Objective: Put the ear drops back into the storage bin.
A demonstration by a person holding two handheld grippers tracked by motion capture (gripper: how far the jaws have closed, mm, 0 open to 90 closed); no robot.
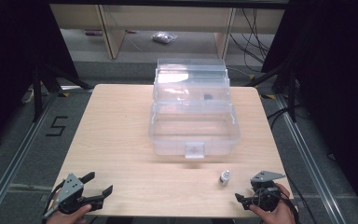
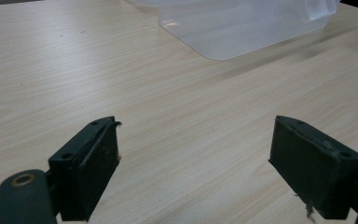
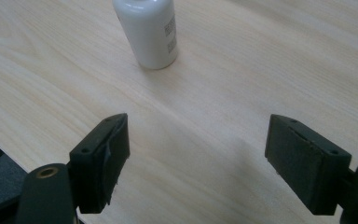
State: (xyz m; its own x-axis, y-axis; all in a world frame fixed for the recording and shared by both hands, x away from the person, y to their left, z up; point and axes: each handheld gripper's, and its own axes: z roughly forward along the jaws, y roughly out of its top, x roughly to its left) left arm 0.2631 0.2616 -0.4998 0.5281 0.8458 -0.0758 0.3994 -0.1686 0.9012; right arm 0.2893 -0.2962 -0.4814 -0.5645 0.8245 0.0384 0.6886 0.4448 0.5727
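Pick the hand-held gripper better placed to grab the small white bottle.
Right. The right hand-held gripper is open beside the small white plastic bottle, which stands just ahead of its jaws; the left hand-held gripper sits across the table.

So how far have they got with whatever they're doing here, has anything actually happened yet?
It looks like the very start. Done: the clear plastic storage box sits with its lid open. In hand: nothing; the left gripper and right gripper are both open and empty at the near edge of the light wooden table. Left: probably everything; the small white bottle stands untouched beside the right gripper.
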